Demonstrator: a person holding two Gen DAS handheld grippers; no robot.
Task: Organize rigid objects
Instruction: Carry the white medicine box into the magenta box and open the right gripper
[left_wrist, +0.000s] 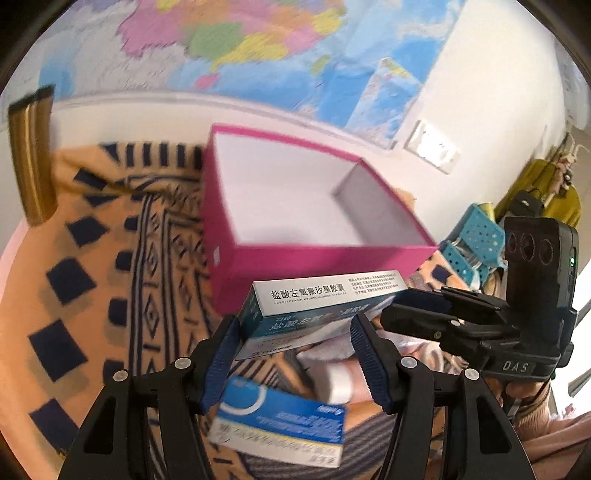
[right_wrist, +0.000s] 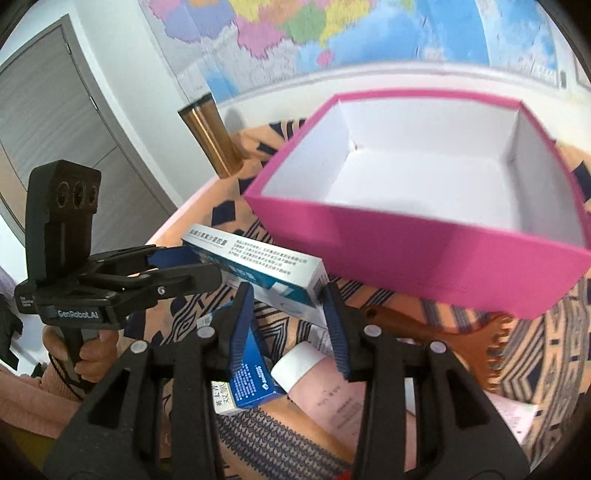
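Observation:
A long teal-and-white medicine box (left_wrist: 314, 314) (right_wrist: 273, 273) hangs in the air, held at both ends, just in front of an open pink box (left_wrist: 225, 266) (right_wrist: 443, 266) with a bare white inside. My left gripper (left_wrist: 293, 321) is shut on one end; in the right wrist view it (right_wrist: 177, 267) clamps the box's left end. My right gripper (right_wrist: 287, 291) is shut on the other end and shows at the right in the left wrist view (left_wrist: 399, 308). Below lie a blue medicine box (left_wrist: 280, 421) (right_wrist: 251, 376) and a pink tube with a white cap (left_wrist: 340, 380) (right_wrist: 295, 365).
An orange patterned cloth (left_wrist: 110, 258) (right_wrist: 546, 350) covers the table. A brown wooden comb (right_wrist: 461, 339) lies near the pink box. A gold cylinder (left_wrist: 31, 158) (right_wrist: 212, 136) stands at the back, a teal perforated basket (left_wrist: 472, 243) to the right. A hand (right_wrist: 92, 350) grips the left handle.

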